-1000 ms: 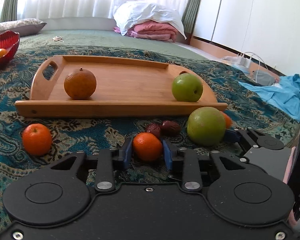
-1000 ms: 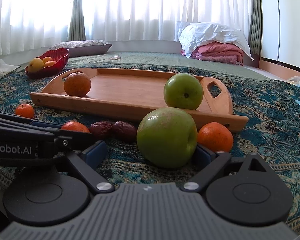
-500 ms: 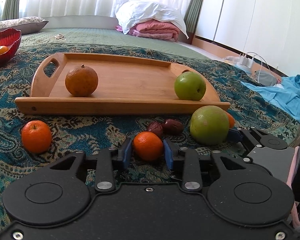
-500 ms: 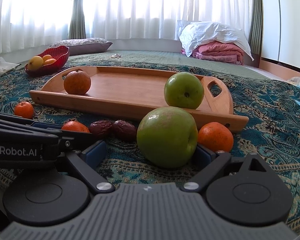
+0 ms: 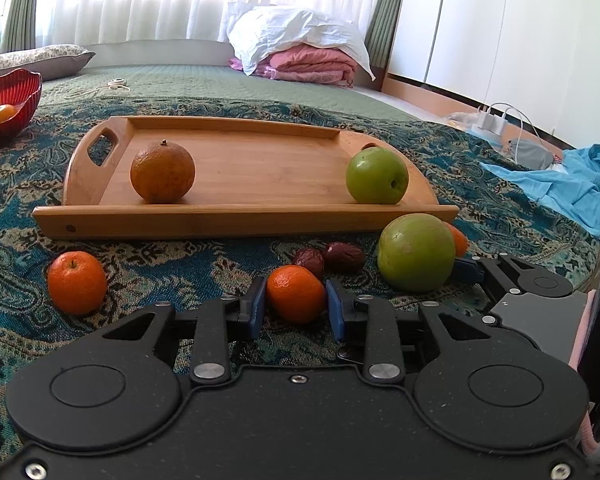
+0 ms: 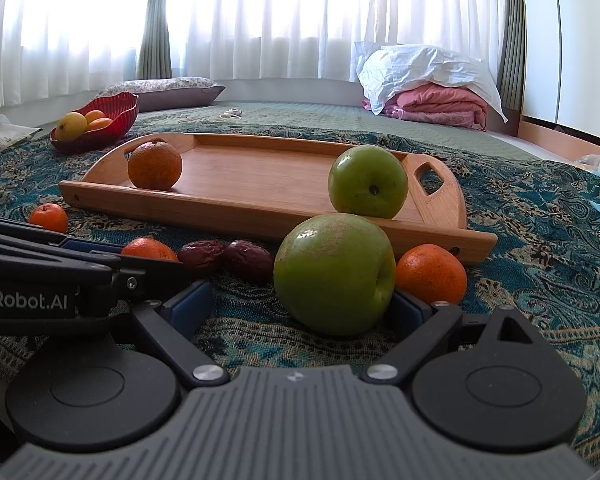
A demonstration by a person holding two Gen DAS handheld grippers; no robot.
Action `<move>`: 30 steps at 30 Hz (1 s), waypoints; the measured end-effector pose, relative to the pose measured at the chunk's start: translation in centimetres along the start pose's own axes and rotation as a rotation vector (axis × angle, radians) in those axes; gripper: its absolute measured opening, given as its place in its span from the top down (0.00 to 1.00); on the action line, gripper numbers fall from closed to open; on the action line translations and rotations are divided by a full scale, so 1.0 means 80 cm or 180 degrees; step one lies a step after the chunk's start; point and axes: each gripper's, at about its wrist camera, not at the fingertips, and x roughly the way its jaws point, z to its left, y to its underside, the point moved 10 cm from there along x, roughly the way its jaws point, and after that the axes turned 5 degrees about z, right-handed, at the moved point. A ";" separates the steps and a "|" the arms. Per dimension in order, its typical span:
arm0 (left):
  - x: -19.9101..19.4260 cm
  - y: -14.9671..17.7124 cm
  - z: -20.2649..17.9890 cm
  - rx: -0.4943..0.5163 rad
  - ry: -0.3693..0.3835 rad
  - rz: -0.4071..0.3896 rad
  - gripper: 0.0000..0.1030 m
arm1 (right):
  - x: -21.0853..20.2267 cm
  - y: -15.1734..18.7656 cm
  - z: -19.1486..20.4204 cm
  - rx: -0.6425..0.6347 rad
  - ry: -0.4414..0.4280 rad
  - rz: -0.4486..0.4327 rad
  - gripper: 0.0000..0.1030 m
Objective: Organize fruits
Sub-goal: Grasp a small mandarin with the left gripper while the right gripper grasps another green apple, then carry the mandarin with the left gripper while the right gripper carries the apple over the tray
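Note:
A small mandarin (image 5: pixel 296 290) lies on the patterned cloth between the blue pads of my left gripper (image 5: pixel 296 304). The jaws are closing and both pads sit against it. A big green apple (image 6: pixel 334 272) rests between the wide-spread fingers of my right gripper (image 6: pixel 300 306), which is open; its left pad stands clear of the apple. The wooden tray (image 5: pixel 240 220) beyond holds a brownish orange (image 5: pixel 162 172) at its left and a smaller green apple (image 5: pixel 376 176) at its right.
On the cloth lie another mandarin (image 5: pixel 76 280) at the left, two dark dates (image 5: pixel 342 256) before the tray, and a mandarin (image 6: pixel 430 274) behind the big apple. A red bowl (image 6: pixel 96 124) of fruit stands far left. Blue clothing (image 5: pixel 572 188) and chargers lie right.

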 end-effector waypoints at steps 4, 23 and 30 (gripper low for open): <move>-0.001 -0.001 0.000 -0.0004 -0.0020 -0.0013 0.71 | 0.000 0.000 0.000 0.0002 0.0001 -0.0003 0.06; -0.019 -0.019 0.010 0.0112 -0.0323 -0.0152 0.71 | -0.015 -0.009 -0.011 0.0128 0.0232 -0.0140 0.42; -0.027 -0.037 0.025 0.0100 -0.0457 -0.0237 0.71 | -0.027 -0.020 -0.016 0.0217 0.0165 -0.0156 0.42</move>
